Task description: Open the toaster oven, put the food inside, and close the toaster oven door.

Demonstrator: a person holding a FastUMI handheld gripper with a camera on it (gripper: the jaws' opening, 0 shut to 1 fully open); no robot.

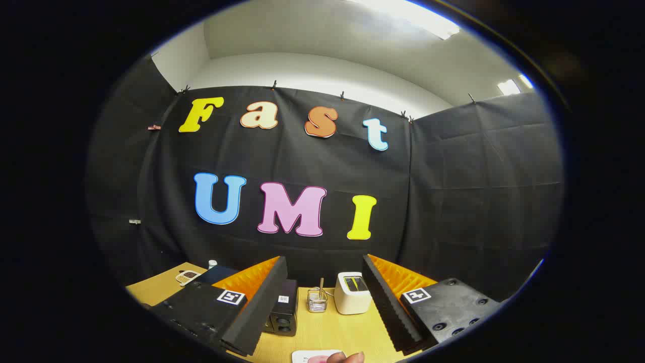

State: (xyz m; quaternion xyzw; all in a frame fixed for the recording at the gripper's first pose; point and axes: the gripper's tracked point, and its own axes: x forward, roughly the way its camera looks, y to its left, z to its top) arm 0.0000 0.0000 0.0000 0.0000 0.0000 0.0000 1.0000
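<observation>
Looking forward along the gripper, its two fingers stand wide apart with nothing between them, angled outward over a wooden tabletop. The gripper is tipped upward, so most of what lies ahead is the booth's black cloth wall, with white ceiling above it.

Between the fingers a strip of bare tabletop runs away toward the wall, and this is the open lane for moving. At its far end three things stand close to the wall: a small white boxy appliance just inside the right finger, a clear glass jar with a stick standing in it to its left, and a black box tucked against the inner face of the left finger. Whether the white appliance is the toaster oven is hard to say; no door can be made out on it.

At the near edge, a white plate carrying something pink is cut off, and the tip of a person's finger shows beside it. Left of the left finger, the tabletop's far left corner holds a dark flat thing, a small pale device and a little white-capped bottle, all too small to identify.
</observation>
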